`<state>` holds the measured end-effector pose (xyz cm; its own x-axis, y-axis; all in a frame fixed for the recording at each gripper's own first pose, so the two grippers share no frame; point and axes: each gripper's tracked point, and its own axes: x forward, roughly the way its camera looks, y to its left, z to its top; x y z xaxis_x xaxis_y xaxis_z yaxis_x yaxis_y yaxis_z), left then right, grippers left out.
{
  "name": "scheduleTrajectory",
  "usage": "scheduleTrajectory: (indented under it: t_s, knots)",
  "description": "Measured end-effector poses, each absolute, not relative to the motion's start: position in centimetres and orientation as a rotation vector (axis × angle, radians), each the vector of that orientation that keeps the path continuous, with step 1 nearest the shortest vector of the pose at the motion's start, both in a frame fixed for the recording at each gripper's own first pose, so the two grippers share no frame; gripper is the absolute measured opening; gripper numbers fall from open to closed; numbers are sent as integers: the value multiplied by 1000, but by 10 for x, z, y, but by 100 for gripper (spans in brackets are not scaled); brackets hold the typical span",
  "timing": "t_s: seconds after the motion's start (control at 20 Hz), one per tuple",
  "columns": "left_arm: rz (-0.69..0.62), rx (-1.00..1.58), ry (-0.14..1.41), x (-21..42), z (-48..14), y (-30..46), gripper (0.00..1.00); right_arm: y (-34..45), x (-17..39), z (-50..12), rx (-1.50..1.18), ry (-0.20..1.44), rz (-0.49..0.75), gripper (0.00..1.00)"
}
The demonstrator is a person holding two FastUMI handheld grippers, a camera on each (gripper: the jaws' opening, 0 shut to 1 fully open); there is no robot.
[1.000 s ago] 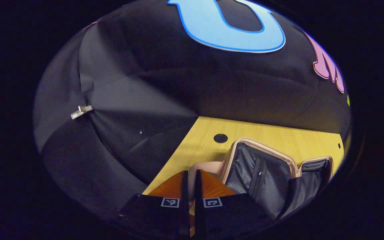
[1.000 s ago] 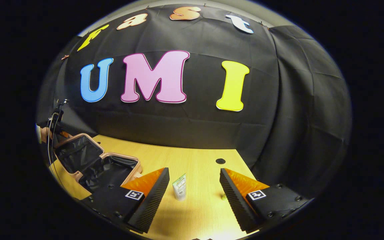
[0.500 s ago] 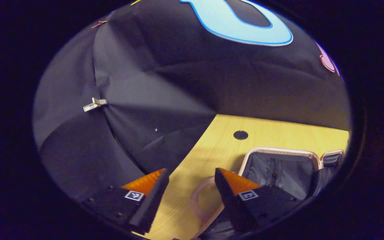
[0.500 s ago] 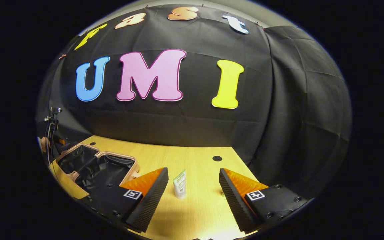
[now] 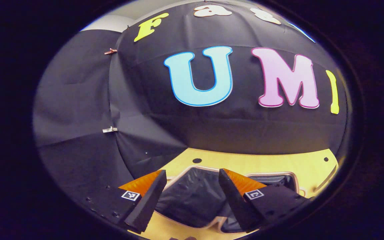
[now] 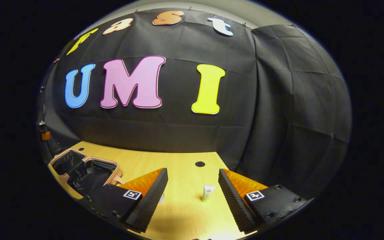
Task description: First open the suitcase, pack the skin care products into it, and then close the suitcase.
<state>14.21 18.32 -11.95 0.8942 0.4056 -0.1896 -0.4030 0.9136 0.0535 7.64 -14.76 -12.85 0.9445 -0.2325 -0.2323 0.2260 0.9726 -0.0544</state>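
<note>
The pink suitcase [image 5: 192, 200] lies open flat on the table, its black lining up, right under my left gripper [image 5: 192, 171], which is open with nothing between its fingers. In the right gripper view the same suitcase [image 6: 85, 170] sits at the far left. My right gripper [image 6: 192, 170] is open low over the table. A small pale tube [image 6: 208, 193] rests on the wood between its fingers, nearer the right one. A second tube [image 6: 161, 199] peeks out from behind the left finger, mostly hidden.
The light wooden table [image 6: 178, 160] has a round cable hole [image 6: 199, 164] near its back edge and another [image 5: 197, 160] behind the suitcase. Black cloth walls close in the back and both sides. Bare wood lies between suitcase and tubes.
My left gripper, shut a second ago, has opened and lifted; the suitcase lid has dropped flat. My right gripper has swung right, so a different tube now lies between its fingers.
</note>
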Motion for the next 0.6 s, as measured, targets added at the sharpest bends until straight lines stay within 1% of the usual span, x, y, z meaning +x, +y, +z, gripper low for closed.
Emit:
scheduleTrajectory:
  t_s: [0.15,0.4,0.6]
  knots:
    - [250,-26,197,128,-137,62,98,-165,81,-137,-19,255,-209,97]
    - [-40,-5,282,133,-191,-114,98,-196,83,-155,0,270,-195,97]
    - [-207,16,338,153,-235,-210,98,-213,80,-179,37,308,-198,97]
